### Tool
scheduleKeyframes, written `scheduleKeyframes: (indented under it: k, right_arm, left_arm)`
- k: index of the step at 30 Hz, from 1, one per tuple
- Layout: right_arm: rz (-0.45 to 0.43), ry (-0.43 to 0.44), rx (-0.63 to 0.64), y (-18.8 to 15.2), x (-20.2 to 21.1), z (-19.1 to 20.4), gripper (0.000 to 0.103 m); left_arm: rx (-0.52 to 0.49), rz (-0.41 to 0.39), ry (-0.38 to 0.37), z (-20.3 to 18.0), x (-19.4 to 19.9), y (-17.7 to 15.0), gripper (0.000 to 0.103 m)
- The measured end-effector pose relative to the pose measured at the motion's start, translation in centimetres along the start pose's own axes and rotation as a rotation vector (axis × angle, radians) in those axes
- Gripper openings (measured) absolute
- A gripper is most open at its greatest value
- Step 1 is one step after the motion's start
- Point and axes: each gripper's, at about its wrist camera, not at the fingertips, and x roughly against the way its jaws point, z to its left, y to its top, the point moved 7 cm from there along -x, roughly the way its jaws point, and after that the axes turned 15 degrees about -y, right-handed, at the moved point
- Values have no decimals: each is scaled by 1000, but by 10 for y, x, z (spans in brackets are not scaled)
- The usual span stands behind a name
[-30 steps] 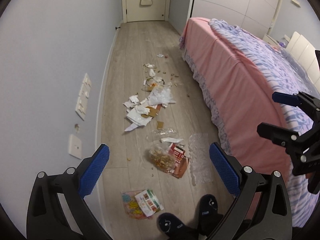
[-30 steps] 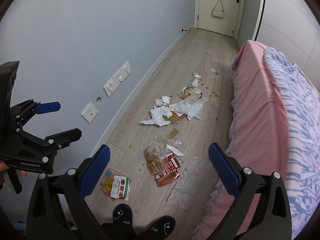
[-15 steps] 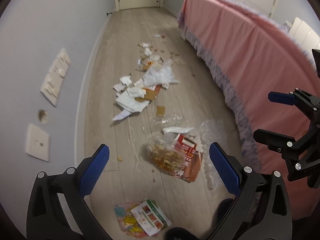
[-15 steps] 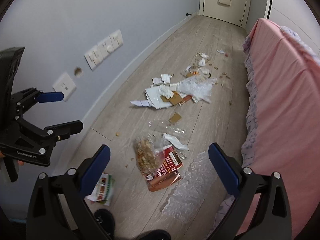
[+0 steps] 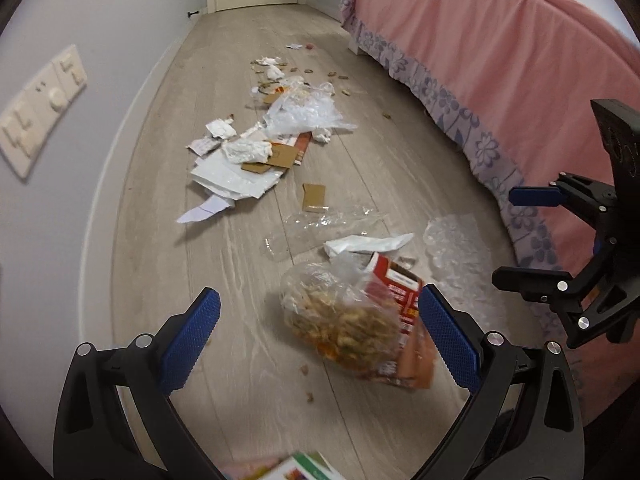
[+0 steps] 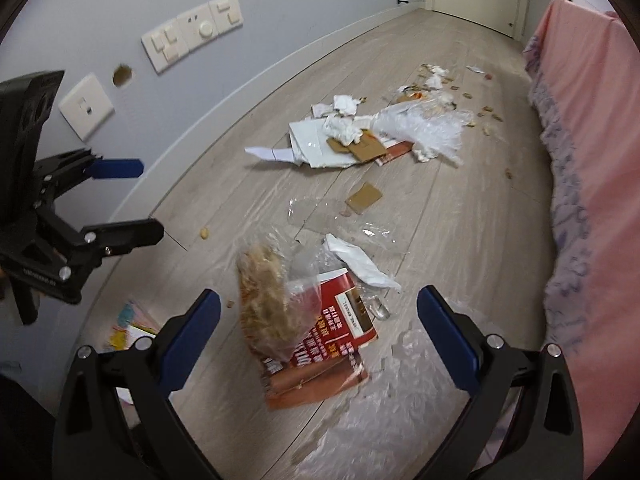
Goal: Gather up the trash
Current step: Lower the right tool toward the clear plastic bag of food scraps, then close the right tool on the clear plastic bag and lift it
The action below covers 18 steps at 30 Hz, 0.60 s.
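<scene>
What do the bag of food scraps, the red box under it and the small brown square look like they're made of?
Bag: thin clear plastic film, glossy and crinkled. Red box: printed cardboard, apparently flattened and creased. Brown square: plain matte cardboard, probably.

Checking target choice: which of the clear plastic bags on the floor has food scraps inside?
The clear bag lying on the red carton, nearest both open grippers; the farther bag looks crumpled, near-empty.

The left gripper [image 5: 316,338] has a matte black plastic frame with triangular cut-outs, silver screw heads at the joints, and blue textured pads [image 5: 190,338] on its fingers. The right gripper [image 6: 318,338] has the same build; its black body carries small, unreadable white lettering.
</scene>
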Motion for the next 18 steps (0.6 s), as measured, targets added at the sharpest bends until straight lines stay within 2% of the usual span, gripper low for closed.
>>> scheduleKeyframes:
  k: [4, 6, 11, 16, 18]
  right_arm:
    - [-16, 43, 13, -12, -44, 7, 96]
    - [-21, 66, 13, -18, -62, 11, 96]
    - [-50, 116, 30, -28, -96, 29, 96]
    - [-52, 140, 72, -40, -122, 45, 96]
    - [-57, 148, 95, -42, -128, 53, 96]
  left_arm:
    - [-27, 17, -30, 19, -47, -16, 86]
    - [-35, 22, -43, 27, -65, -23, 84]
    - [-31, 11, -68, 45, -104, -39, 83]
    - [-42, 14, -100, 55, -126, -45, 83]
    - [-63, 32, -110, 57, -134, -48, 78]
